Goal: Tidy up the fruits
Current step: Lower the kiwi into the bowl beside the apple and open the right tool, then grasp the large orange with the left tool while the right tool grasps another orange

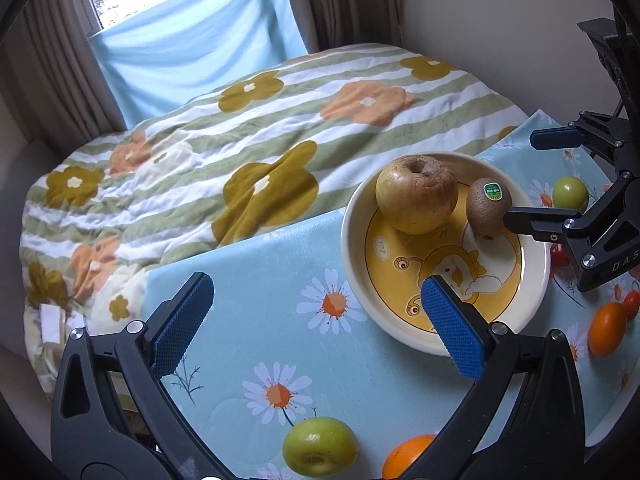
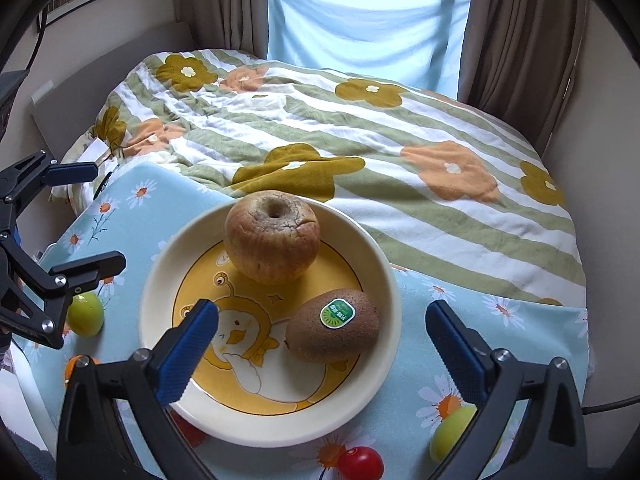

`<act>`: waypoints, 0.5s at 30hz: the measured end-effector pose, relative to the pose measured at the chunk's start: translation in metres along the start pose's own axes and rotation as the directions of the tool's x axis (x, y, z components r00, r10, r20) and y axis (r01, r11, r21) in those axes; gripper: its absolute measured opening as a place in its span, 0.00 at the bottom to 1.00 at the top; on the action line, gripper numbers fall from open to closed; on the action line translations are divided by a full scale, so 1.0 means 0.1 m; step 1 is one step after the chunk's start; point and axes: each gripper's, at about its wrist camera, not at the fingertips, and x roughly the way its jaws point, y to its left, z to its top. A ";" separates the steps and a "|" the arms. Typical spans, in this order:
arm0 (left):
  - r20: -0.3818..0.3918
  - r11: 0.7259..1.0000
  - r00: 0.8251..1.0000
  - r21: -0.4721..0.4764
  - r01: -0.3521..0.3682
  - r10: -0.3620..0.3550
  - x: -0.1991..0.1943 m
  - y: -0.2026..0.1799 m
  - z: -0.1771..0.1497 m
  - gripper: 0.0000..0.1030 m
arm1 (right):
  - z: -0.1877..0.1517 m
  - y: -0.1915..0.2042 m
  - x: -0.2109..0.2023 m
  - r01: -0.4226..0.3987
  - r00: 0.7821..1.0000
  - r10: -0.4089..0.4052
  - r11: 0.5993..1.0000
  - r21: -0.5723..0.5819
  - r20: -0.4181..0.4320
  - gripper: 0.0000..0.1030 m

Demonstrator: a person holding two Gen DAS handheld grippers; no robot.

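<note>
A cream and yellow cartoon plate sits on a daisy-print blue cloth. It holds a wrinkled apple and a stickered kiwi. My left gripper is open and empty above the cloth, left of the plate. My right gripper is open, its fingers wide on either side of the kiwi, not touching it. It also shows in the left wrist view. Loose fruit lies on the cloth: a green fruit, oranges, a small green fruit.
A small red tomato lies in front of the plate, another green fruit at its left. A striped flower quilt covers the bed beyond the cloth. Curtains and a window stand behind.
</note>
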 end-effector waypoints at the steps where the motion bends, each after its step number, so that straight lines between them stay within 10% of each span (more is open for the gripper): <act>1: 0.006 1.000 1.000 -0.003 -0.004 0.004 -0.05 -0.01 0.01 1.00 | 0.00 0.00 -0.06 -0.001 1.000 0.001 1.000 0.000 0.007 1.00; 15: 0.083 0.995 0.994 -0.081 -0.062 0.069 -0.94 -0.27 -0.05 1.00 | -0.17 0.02 -1.10 -0.007 0.994 0.011 0.999 -0.046 0.108 1.00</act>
